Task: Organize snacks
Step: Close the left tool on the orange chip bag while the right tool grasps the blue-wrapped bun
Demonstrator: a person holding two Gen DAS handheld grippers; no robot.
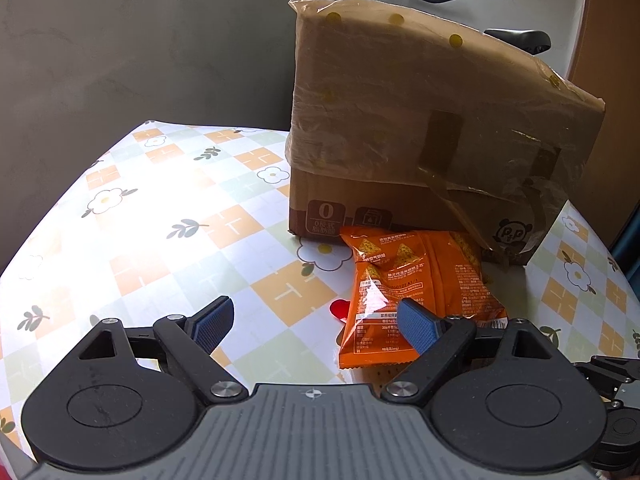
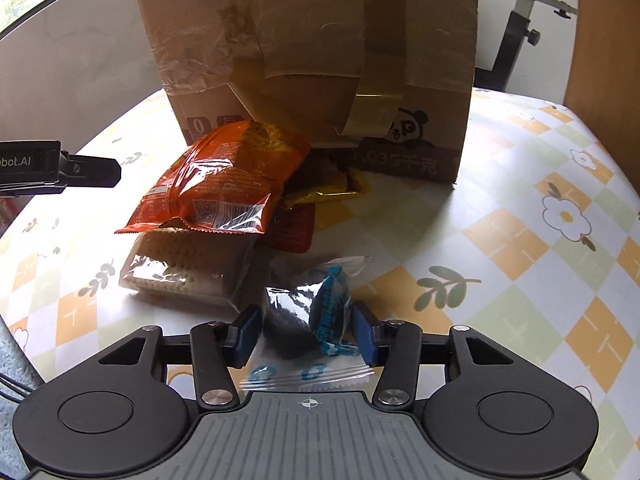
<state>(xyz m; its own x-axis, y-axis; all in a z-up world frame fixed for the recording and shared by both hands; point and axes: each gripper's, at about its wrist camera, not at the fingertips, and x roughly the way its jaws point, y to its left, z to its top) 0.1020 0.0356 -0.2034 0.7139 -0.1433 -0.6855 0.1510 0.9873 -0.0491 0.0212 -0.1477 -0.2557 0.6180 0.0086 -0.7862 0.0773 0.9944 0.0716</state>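
- Right wrist view: the right tool (image 2: 306,330) has its pads closed in on the blue-and-clear cookie packet (image 2: 316,312), low on the tabletop (image 2: 520,248).
- Early days, it seems: the orange chip bag (image 2: 224,176), cracker pack (image 2: 184,272) and yellow wrapper (image 2: 320,196) lie heaped against the cardboard box (image 2: 312,40), unsorted.
- Left wrist view adds the left tool (image 1: 312,326), spread wide and empty beside the orange bag; the cookie packet is hidden there.

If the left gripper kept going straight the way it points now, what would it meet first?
Probably the tablecloth: the left gripper is open and angled down at bare cloth. The orange snack bag lies just right of that line; depth is unclear.
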